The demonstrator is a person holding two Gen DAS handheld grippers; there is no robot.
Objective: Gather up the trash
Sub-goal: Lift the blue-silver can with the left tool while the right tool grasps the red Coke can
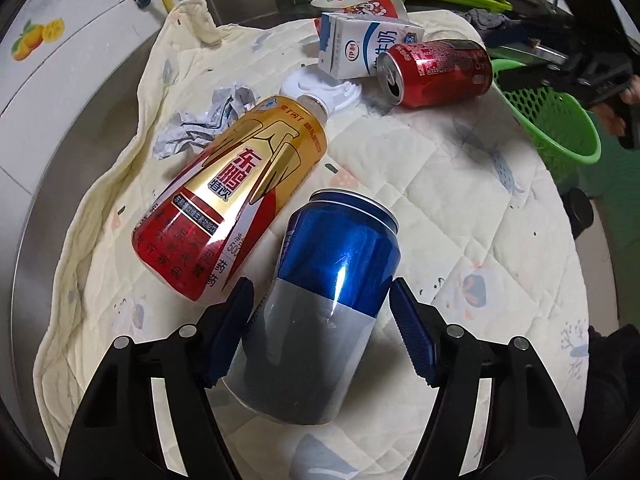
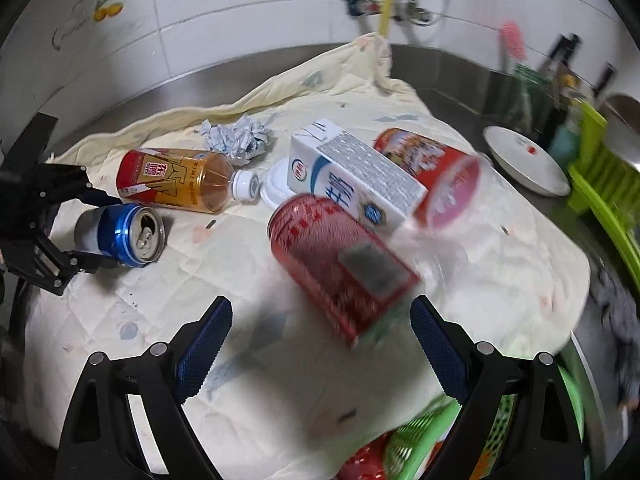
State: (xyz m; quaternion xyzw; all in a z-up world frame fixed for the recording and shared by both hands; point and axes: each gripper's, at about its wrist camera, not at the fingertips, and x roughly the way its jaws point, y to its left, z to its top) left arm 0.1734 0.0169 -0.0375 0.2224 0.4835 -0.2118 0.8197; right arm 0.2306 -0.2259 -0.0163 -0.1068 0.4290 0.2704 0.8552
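Note:
A blue and silver can (image 1: 324, 300) lies on the quilted cloth between my left gripper's (image 1: 322, 292) open fingers; the pads flank it, contact unclear. It also shows in the right wrist view (image 2: 120, 236), with the left gripper (image 2: 92, 232) around it. A gold and red bottle (image 1: 236, 196) lies beside it. A red can (image 1: 436, 70), a milk carton (image 1: 364, 48), a red cup (image 1: 372, 8) and crumpled paper (image 1: 208, 116) lie farther off. My right gripper (image 2: 320, 320) is open, with the red can (image 2: 340, 264) just ahead of its fingers.
A green basket (image 1: 560, 120) sits at the table's right edge, below my right gripper (image 2: 424, 436) in the right wrist view. A white plate (image 2: 524, 164) and a green dish rack (image 2: 600, 184) stand on the steel counter. A white lid (image 1: 320, 90) lies by the bottle's neck.

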